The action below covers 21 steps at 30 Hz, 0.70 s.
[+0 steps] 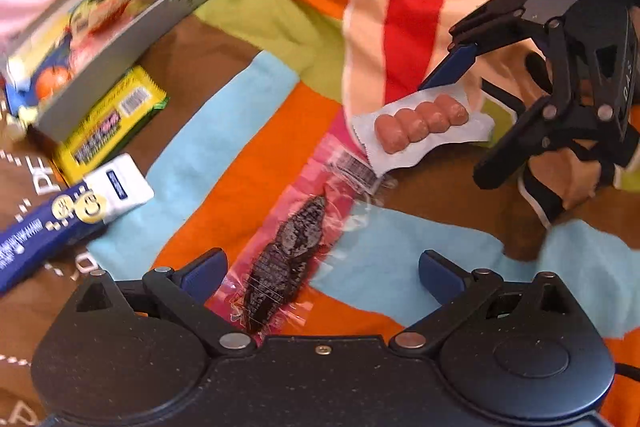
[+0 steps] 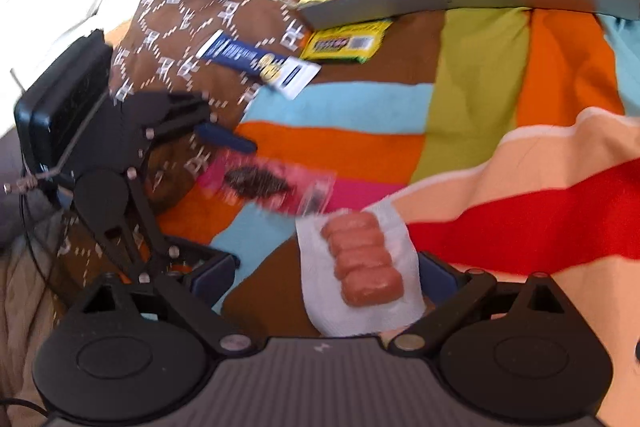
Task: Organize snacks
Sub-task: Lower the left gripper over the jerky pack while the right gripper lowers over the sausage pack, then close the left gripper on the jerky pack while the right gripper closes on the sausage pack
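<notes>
Though sealed in thin white film, looks light and a little squashy: sausage pack [image 2: 362,259] of four plump links, lying flat on the patchwork blanket [image 2: 480,75], well apart from the silver box [image 2: 400,7] of snacks at the far side. Probably slick on the film and limp at the flat border, so best taken across the firm row of links, not by the floppy edge. No hard squeeze needed, for fear of crushing.

Right claw [image 2: 328,263] gaping wide, straddling the pack, one finger just beside its edge, the other well clear; gripping nothing. Held low over the blanket, pointing roughly towards the box.

Left claw [image 1: 324,259] likewise spread wide and empty, hovering over a dark snack [image 1: 288,259] in a crinkly pink wrapper, just beside the sausage pack. Yellow packet [image 1: 108,119] and blue-and-white packet [image 1: 60,219] lying near the box, neither in any grip.
</notes>
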Each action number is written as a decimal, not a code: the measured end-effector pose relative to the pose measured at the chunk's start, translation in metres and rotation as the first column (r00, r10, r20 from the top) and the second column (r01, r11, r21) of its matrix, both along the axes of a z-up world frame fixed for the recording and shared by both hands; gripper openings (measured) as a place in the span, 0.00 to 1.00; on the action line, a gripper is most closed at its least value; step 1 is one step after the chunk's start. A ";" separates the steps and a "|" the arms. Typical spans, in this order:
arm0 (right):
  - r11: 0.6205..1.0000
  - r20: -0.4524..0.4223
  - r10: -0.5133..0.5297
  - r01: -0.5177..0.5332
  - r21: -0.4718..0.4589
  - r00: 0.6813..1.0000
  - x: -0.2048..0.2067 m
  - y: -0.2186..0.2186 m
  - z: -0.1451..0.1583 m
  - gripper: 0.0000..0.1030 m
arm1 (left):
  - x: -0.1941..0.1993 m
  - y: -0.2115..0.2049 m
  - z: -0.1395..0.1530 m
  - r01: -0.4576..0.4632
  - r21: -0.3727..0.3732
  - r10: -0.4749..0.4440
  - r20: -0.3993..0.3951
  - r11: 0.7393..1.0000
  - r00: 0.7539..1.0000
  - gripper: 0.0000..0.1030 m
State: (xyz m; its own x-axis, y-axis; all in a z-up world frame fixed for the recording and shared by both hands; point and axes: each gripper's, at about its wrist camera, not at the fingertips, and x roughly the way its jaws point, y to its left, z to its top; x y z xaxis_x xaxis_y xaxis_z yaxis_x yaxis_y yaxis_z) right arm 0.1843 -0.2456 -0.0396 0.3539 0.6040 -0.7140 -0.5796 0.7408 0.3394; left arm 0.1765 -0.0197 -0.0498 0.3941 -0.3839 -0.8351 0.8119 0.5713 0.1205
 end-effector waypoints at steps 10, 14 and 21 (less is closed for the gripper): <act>0.988 0.095 -0.109 0.118 -0.101 0.990 -0.007 0.022 -0.010 0.95 | 0.015 -0.002 -0.010 0.052 0.005 -0.052 -0.010 0.999 0.999 0.99; 0.982 0.119 -0.154 0.166 -0.093 0.981 -0.012 0.021 -0.013 0.89 | 0.035 0.004 -0.014 0.066 -0.060 -0.071 -0.093 0.996 0.993 0.99; 0.957 0.097 -0.289 0.291 -0.014 0.952 -0.017 0.007 -0.013 0.70 | 0.035 0.005 -0.010 0.111 -0.062 -0.115 -0.071 0.992 0.991 0.91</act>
State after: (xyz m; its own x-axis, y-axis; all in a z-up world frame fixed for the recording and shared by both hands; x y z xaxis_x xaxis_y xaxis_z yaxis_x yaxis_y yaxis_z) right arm 0.1673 -0.2390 -0.0525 0.5767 0.4461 -0.6844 -0.3666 0.8900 0.2712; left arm 0.2111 -0.0145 -0.0601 0.2828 -0.4712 -0.8355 0.8770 0.4798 0.0262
